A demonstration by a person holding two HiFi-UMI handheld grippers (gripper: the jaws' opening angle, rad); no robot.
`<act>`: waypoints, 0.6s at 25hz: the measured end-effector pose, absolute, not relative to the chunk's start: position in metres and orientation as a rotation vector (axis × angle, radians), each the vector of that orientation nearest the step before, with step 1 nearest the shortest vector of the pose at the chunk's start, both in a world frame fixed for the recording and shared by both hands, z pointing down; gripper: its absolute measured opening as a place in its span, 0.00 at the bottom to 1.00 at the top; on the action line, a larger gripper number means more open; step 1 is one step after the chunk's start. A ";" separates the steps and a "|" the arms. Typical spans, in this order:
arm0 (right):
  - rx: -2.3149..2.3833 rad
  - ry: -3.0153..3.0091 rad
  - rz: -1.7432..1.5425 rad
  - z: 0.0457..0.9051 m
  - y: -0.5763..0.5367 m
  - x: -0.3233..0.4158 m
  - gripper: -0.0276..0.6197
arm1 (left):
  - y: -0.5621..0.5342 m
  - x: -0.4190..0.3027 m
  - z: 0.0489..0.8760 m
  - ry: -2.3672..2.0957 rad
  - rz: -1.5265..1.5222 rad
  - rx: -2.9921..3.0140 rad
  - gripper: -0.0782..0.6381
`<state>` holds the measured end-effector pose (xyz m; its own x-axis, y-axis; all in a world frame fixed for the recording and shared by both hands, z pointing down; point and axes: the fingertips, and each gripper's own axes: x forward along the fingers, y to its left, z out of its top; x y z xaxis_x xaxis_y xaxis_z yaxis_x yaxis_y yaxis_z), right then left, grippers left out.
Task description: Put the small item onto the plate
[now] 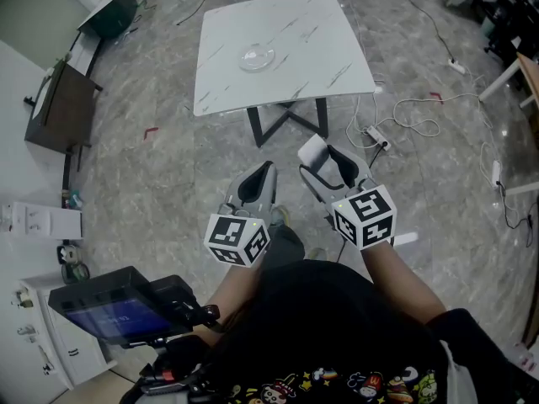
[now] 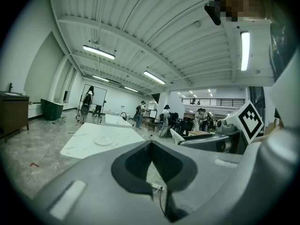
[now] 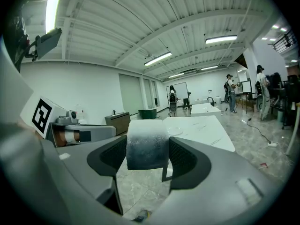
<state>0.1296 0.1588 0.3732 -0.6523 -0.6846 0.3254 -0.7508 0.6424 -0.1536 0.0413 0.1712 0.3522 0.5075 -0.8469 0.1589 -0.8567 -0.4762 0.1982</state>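
Both grippers are up in front of the person, well short of the white marble-patterned table (image 1: pixel 337 49), with bare grey stone floor (image 1: pixel 168 183) between them and it. The shallow clear glass plate (image 1: pixel 256 57) sits alone on that tabletop, well apart from everything held. The right gripper (image 1: pixel 324 165) is clenched on the small white rounded block (image 1: pixel 312 151), and its own view shows the block (image 3: pixel 146 144) wedged squarely between the dark ribbed pads (image 3: pixel 185 156). The block's lower half looks greyer, and its material is hard to tell. The left gripper (image 1: pixel 268 172) has its jaws pressed together with nothing between them, meeting in a thin seam in its own view (image 2: pixel 151 146). The table stands on black angled legs (image 1: pixel 286 124). To its right, white cables and a power strip (image 1: pixel 376 137) trail across the floor. A dark brown cabinet (image 1: pixel 59 108) and a green bin (image 1: pixel 114 11) line the left wall, and a device with a blue screen (image 1: pixel 109 310) sits at the person's lower left. The plate is faint in both gripper views (image 2: pixel 103 141) (image 3: pixel 174 131). The black-and-white marker cubes (image 1: pixel 237 239) cover the person's hands. Distant people (image 3: pixel 231 93) show only as small figures.
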 end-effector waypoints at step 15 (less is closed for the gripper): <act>1.191 -2.593 0.413 0.373 0.066 0.055 0.52 | 0.076 -0.029 0.353 -1.393 0.044 2.500 0.11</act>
<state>0.0548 0.0659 0.3727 -0.6311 -0.6942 0.3461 -0.7674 0.6239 -0.1478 -0.0286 0.0756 0.3533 0.5347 -0.8296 0.1608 -0.8381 -0.4963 0.2262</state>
